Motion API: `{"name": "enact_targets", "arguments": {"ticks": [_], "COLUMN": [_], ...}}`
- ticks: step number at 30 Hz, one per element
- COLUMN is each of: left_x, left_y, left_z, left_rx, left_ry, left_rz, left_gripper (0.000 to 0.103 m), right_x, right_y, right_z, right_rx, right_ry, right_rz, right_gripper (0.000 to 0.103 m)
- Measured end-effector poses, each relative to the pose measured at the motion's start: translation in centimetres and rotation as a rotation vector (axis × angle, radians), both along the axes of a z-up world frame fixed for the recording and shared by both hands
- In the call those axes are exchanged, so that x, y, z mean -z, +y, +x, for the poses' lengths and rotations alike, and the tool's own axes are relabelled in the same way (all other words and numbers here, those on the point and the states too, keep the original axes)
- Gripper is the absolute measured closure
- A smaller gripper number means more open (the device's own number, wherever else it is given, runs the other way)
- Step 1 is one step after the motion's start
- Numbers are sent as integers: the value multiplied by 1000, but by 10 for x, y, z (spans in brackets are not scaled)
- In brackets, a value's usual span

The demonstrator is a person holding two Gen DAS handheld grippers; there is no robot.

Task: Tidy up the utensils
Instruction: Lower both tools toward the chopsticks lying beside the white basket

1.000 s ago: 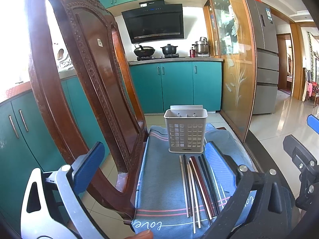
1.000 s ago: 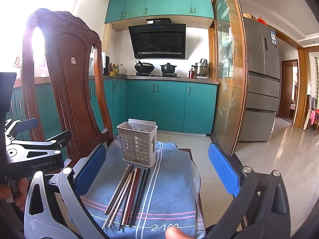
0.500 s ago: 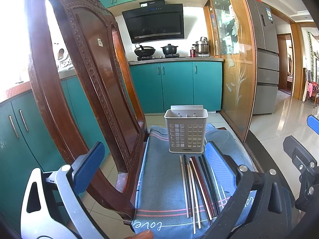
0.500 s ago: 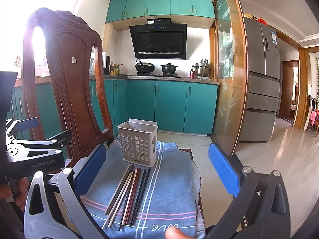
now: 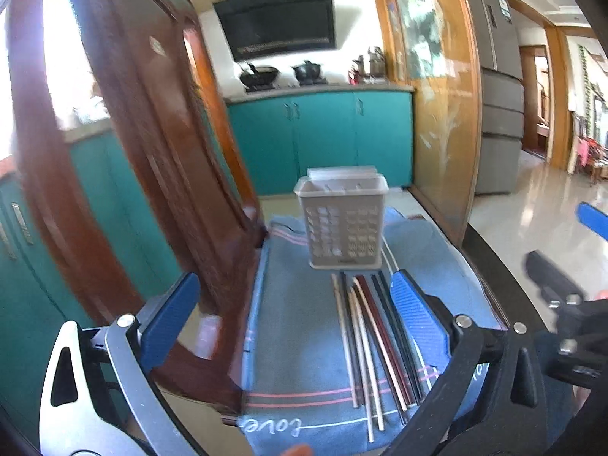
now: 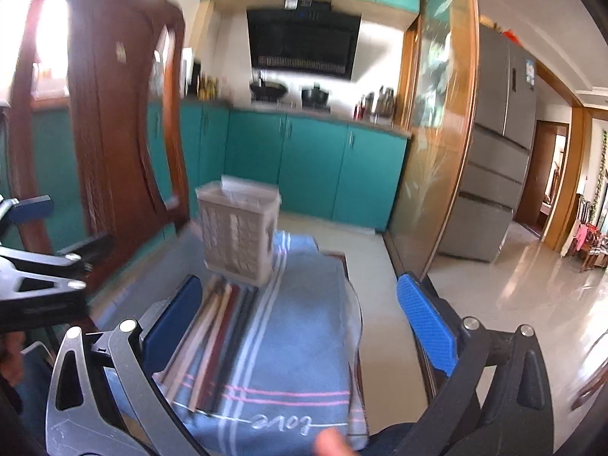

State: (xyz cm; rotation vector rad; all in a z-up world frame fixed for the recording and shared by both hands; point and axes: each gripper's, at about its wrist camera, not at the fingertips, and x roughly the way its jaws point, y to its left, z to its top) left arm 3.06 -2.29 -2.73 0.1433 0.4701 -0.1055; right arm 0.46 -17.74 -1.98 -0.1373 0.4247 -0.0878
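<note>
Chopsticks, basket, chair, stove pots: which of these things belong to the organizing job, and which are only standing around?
Belong to the job:
chopsticks, lying loose on the blue cloth
grey slotted basket, upright behind them
left gripper and right gripper, both open

Only standing around:
wooden chair
pots on the stove
fridge

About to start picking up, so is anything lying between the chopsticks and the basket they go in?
Nothing visible does. The chopsticks lie flat on the blue cloth with their far ends just short of the gray basket, whose top is open.

Grey slotted utensil holder (image 5: 344, 224) stands upright at 12 o'clock; the chopsticks (image 5: 374, 345) lie flat side by side just below it.
</note>
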Motion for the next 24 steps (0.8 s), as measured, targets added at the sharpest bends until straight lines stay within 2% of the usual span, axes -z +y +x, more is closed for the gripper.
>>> {"name": "enact_targets", "arguments": {"ticks": [1, 3, 5, 6, 7, 8, 9, 10, 12, 14, 16, 19, 22, 24], "left_x": [7, 20, 34, 41, 50, 57, 66, 74, 87, 97, 103, 112, 126, 137], "left_y": [-2, -9, -15, -18, -20, -20, -20, -19, -18, -20, -23, -26, -22, -25], "left_z": [7, 22, 40, 53, 69, 81, 97, 114, 140, 161, 179, 195, 205, 207], "left_rx": [19, 56, 84, 99, 110, 111, 114, 115, 105, 97, 104, 113, 115, 114], "left_ry": [21, 60, 108, 141, 181, 212, 252, 296, 343, 374, 409, 438, 481, 506], "left_rz": [-3, -3, 0, 0, 0, -2, -9, -21, -19, 1, 17, 3, -47, -46], "left_gripper": [3, 4, 8, 20, 31, 37, 48, 54, 59, 59, 59, 59, 59, 59], "right_x": [9, 34, 62, 70, 83, 95, 106, 117, 135, 152, 158, 159, 156, 150], "right_y": [-2, -8, -12, -11, -10, -8, -4, -1, 4, 11, 15, 16, 15, 10], "right_z": [11, 43, 78, 88, 106, 123, 133, 149, 173, 193, 202, 209, 211, 215], "right_rx": [5, -28, -75, -89, -112, -122, -131, -149, -179, -190, -216, -229, -251, -258], "right_ry": [31, 156, 289, 326, 383, 437, 476, 530, 606, 677, 688, 722, 743, 750], "right_rz": [3, 38, 91, 105, 129, 147, 156, 183, 219, 230, 252, 266, 226, 161], "right_gripper": [3, 3, 19, 23, 33, 46, 51, 59, 67, 76, 80, 97, 97, 97]}}
